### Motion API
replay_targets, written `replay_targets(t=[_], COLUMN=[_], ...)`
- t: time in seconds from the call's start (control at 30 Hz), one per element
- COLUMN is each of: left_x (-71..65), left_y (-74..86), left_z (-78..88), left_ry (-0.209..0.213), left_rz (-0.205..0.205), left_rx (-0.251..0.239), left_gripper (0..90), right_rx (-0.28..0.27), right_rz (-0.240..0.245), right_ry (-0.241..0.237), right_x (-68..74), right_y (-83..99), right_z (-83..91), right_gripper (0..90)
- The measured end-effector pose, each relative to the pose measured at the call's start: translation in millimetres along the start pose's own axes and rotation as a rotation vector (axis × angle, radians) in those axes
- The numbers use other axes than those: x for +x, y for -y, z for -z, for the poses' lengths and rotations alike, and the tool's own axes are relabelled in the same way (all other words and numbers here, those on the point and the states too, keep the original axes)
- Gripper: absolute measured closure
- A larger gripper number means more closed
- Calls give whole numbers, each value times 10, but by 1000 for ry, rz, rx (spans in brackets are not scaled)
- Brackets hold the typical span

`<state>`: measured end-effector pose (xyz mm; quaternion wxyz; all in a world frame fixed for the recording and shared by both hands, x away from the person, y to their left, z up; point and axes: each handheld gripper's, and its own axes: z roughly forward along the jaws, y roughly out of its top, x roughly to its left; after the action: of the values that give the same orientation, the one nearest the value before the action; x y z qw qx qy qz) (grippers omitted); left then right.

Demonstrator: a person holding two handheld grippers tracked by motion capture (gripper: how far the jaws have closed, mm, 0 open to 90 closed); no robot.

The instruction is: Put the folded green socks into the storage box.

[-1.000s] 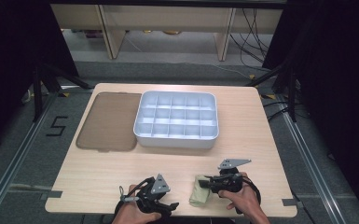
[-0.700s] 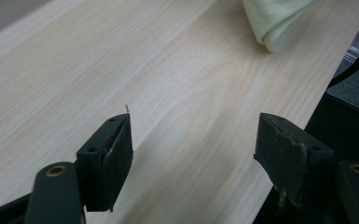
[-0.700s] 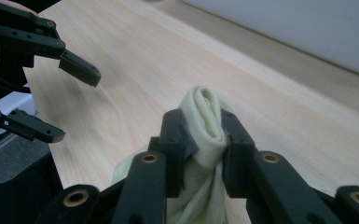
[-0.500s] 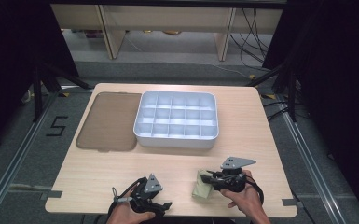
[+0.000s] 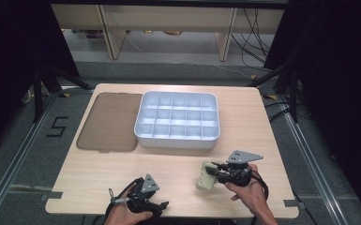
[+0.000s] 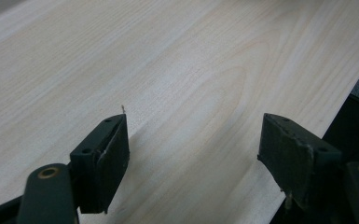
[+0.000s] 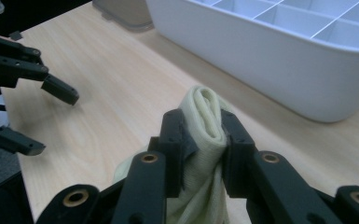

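My right gripper [image 5: 214, 171] is shut on a rolled, pale yellow-green cloth [image 5: 205, 181], near the table's front right. In the right gripper view the roll [image 7: 206, 100] stands pinched between the two black jaws of that gripper [image 7: 203, 127], and its loose end hangs down toward the wood. My left gripper [image 5: 162, 207] rests at the front edge, left of the cloth and apart from it. Its jaws have just been opening, and nothing but bare wood lies between them [image 6: 193, 135]. That gripper [image 7: 44, 116] also appears in the right gripper view.
A white tray with several empty compartments [image 5: 178, 140] sits at mid-table, close behind the cloth [image 7: 279, 60]. A flat brown lid [image 5: 108, 122] lies to its left. The table's front edge runs just under my left gripper. Dark floor surrounds the table.
The right gripper has risen a little with the cloth in its grip. The left gripper's jaws stand wider apart than a second ago, and that hand has drawn slightly left.
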<state>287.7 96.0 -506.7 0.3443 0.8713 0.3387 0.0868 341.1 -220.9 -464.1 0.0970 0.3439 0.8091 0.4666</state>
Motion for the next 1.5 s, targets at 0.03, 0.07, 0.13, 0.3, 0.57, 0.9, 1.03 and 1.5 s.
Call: replay_targets(t=[0.03, 0.07, 0.13, 0.3, 0.57, 0.9, 1.03, 1.5], left_x=[5, -2, -16, -11, 13, 15, 28, 61], left_y=[-2, 1, 3, 13, 8, 5, 6, 17], left_z=[7, 10, 5, -23, -1, 10, 17, 43], left_ry=[-16, -16, -13, -10, -11, -17, -21, -29], left_rz=[-18, -15, -5, -21, -27, -21, -17, -24], left_rx=[0, -1, -3, 10, 2, 1, -1, -8], left_gripper=[242, 242, 242, 235, 235, 235, 235, 235], right_rx=[5, -4, -5, -9, -26, -64, -63, -98], right_rz=[0, -9, 4, -14, 30, 97, 109, 88], right_ry=[1, 8, 16, 41, 84, 118, 124, 177], right_x=[-2, -4, -28, -52, -109, -127, -144, -243], right_y=[-17, -28, -58, -129, -280, -443, -497, -681], right_z=[9, 8, 20, 62, 104, 109, 112, 170], right_gripper=[740, 740, 740, 739, 740, 739, 740, 739])
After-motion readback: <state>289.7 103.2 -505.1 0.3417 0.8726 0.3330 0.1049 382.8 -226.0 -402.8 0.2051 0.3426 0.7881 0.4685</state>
